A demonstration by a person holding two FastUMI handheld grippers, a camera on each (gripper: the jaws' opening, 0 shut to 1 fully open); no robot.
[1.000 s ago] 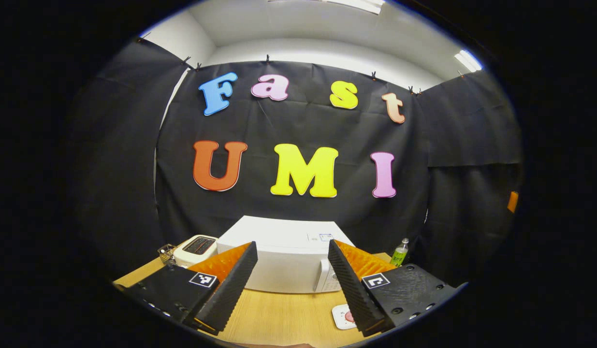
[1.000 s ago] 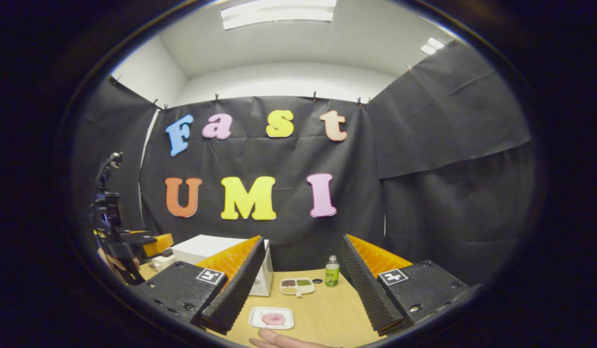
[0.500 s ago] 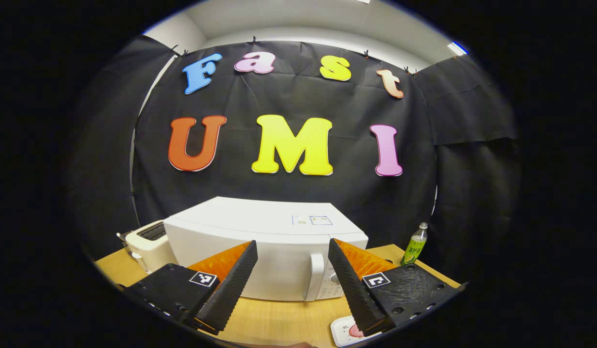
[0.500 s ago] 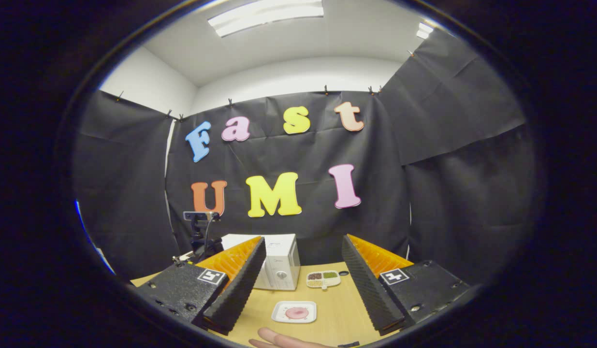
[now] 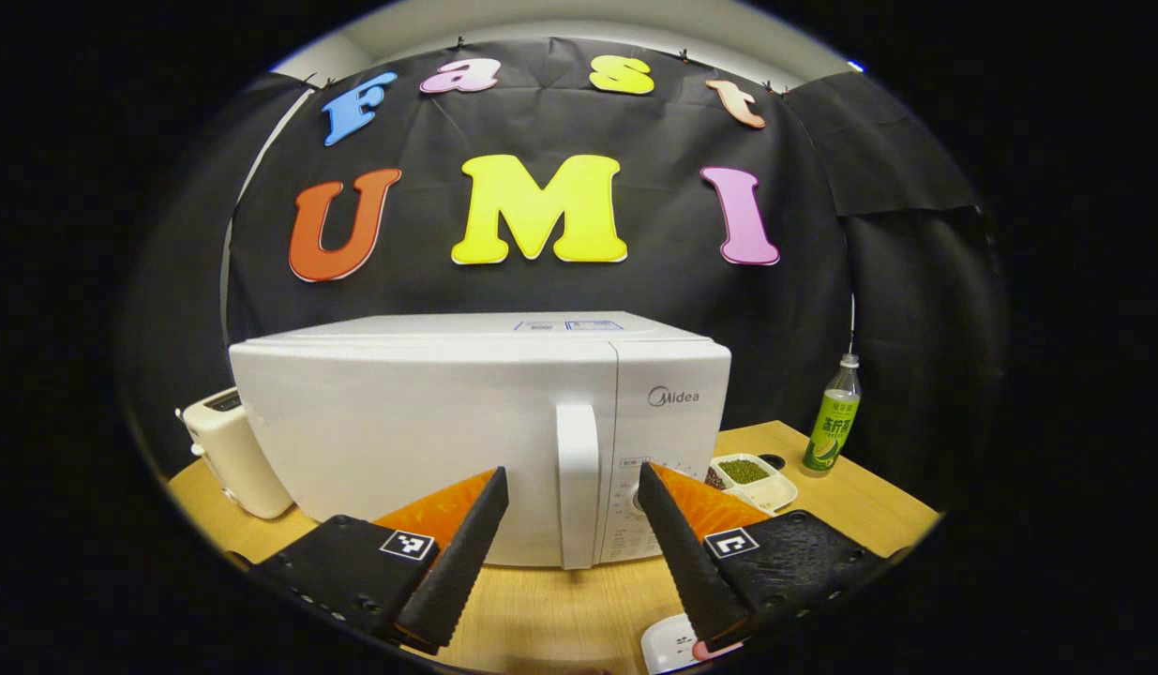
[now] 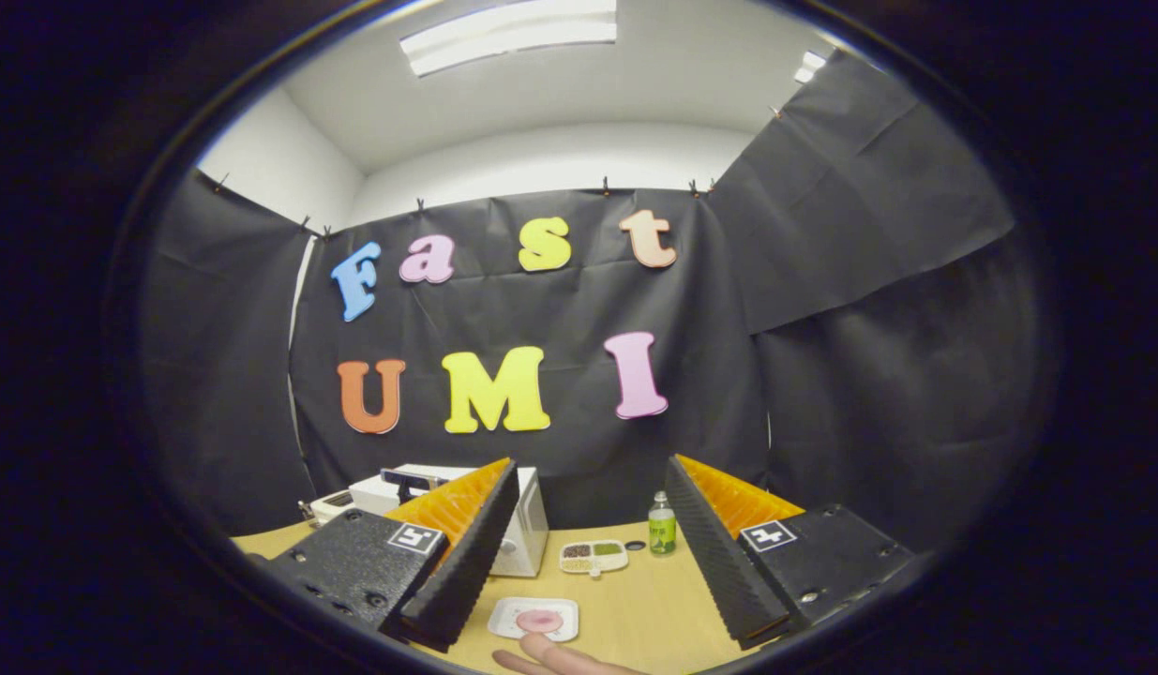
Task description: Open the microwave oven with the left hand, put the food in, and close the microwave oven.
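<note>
Lining up our left gripper (image 5: pixel 573 553), jaws wide and empty, on the microwave (image 5: pixel 428 431) door handle (image 5: pixel 578 483); next we close on it.

Wooden table (image 5: pixel 550 609). Standing directly on it: white microwave (image 5: pixel 428 431), door shut; white toaster (image 5: pixel 232 455) just beside its left; divided snack tray (image 5: pixel 752 476) and green bottle (image 5: pixel 830 427) to its right; white plate (image 6: pixel 533 619) with pink food nearer the front edge.
</note>
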